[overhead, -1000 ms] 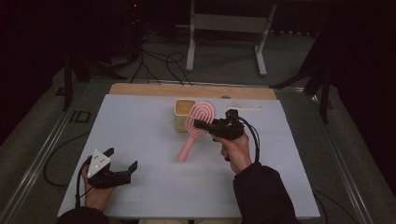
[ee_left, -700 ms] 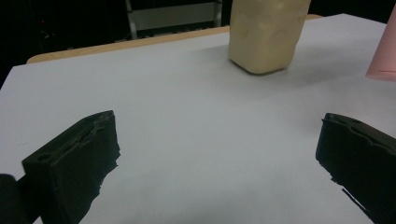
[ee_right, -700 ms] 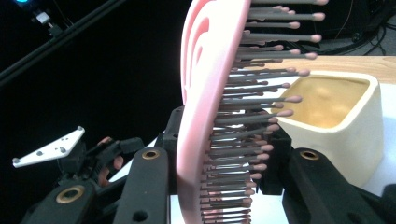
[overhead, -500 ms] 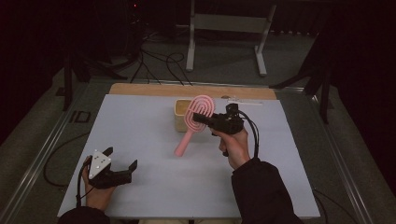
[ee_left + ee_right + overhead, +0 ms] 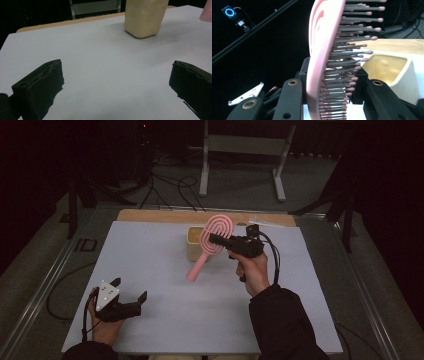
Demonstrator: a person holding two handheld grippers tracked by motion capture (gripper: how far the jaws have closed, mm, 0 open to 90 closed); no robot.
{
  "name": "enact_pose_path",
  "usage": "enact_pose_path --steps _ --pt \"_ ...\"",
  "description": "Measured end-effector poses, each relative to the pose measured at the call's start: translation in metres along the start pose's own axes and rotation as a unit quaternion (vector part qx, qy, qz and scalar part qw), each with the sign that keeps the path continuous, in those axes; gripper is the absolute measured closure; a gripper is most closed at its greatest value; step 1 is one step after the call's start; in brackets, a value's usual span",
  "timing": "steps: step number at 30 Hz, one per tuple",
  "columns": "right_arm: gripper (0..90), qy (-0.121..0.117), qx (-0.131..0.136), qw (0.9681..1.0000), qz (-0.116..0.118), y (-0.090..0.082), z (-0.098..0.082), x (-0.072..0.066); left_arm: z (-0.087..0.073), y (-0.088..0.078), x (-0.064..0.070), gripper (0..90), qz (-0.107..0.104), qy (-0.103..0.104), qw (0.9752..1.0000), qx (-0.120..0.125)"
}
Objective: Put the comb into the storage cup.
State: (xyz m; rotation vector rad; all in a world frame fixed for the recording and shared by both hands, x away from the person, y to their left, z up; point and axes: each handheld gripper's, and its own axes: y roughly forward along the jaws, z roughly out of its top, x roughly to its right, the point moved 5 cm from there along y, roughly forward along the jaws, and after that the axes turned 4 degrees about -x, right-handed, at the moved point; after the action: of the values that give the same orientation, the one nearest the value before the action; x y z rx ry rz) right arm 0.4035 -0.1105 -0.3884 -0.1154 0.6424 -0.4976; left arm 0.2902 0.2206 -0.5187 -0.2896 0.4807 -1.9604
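Note:
A pink hairbrush [image 5: 199, 264] hangs tilted over the white table, its oval head up beside the cream container [image 5: 193, 246] and its handle slanting down to the left. My right gripper [image 5: 214, 240] is shut on the brush head; in the right gripper view the jaws clamp the pink back and the bristles of the hairbrush [image 5: 319, 57], with the open-topped cream container [image 5: 397, 72] just behind. My left gripper [image 5: 131, 290] rests open at the table's near left. Between its spread jaws, the left gripper [image 5: 117, 85] has only bare table, with the cream container [image 5: 143, 17] farther off.
A wooden board edge [image 5: 160, 216] runs along the far side of the white sheet [image 5: 150, 265]. A thin clear strip [image 5: 265, 222] lies at the back right. Beyond the table are a metal stand [image 5: 240, 150] and floor cables [image 5: 165, 185].
My right gripper has carried the hairbrush slightly farther back toward the container, and the handle tip sits a little higher. The left gripper has stayed still.

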Motion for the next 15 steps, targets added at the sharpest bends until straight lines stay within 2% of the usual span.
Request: enact_pose_path --steps 8,15 --pt "64.0 0.005 0.007 1.0000 -0.002 -0.004 0.008 0.002 0.000 0.001 0.001 0.2 -0.001 0.001 1.0000 -0.001" --pt "64.0 -0.011 0.006 0.9998 -0.014 -0.003 0.017 -0.002 -0.001 0.001 0.002 0.2 -0.001 0.001 1.0000 -0.002"
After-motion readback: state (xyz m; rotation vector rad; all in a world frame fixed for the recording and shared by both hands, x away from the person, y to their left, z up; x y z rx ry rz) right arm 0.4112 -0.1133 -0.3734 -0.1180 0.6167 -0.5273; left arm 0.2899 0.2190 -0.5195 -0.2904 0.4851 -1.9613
